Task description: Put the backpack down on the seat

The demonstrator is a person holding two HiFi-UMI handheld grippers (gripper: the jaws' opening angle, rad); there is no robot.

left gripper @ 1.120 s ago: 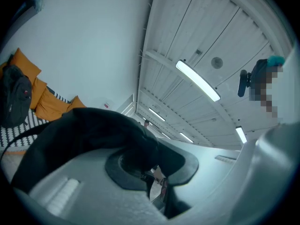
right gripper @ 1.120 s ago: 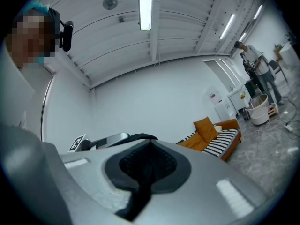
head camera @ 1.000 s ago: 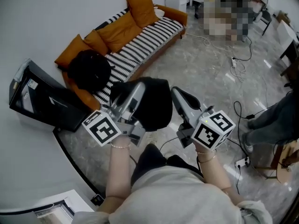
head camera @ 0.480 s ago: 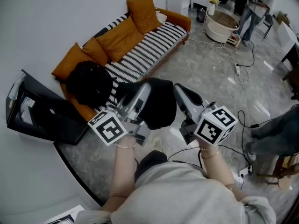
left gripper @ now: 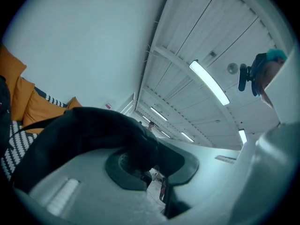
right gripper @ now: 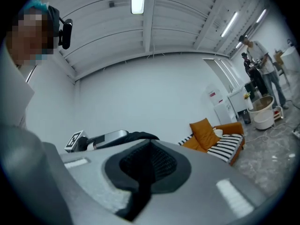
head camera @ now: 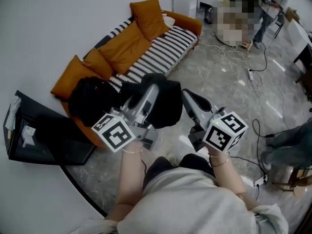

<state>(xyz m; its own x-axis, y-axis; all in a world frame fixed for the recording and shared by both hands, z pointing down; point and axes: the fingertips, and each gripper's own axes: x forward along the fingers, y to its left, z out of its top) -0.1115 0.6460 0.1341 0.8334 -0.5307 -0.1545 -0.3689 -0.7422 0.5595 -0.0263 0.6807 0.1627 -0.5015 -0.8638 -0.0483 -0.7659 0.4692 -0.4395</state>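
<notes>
A black soft fabric backpack (head camera: 163, 104) is held up in the air just in front of the long sofa (head camera: 165, 45), which has a black and white striped seat. The backpack is not yet set down on the seat. It is kept near the end of the sofa where a round black bag (head camera: 92, 99) is lying. That bag is pressed against one of the orange cushions (head camera: 146, 11) that are lined up along the back of the sofa.

The left hand-held gripper (head camera: 150, 92) is pinched on the backpack. In the left gripper view, the black cloth is seen draped over the grey jaws and squeezed at the dark pads (left gripper: 123, 168).

The right hand-held gripper (head camera: 189, 96) is held just beside the backpack, also in front of the sofa. Whether it is touching the backpack cannot be told. In the right gripper view its jaws are seen pressed together, with the ribbed dark pads (right gripper: 161, 159) closed on each other.

A grey shiny stone floor (head camera: 229, 96) is spread out in front of the sofa. A flat black box (head camera: 44, 135) is seen past the bag end of the sofa, by the white wall. White cables (head camera: 253, 74) are scattered on the floor, well apart from the sofa.
</notes>
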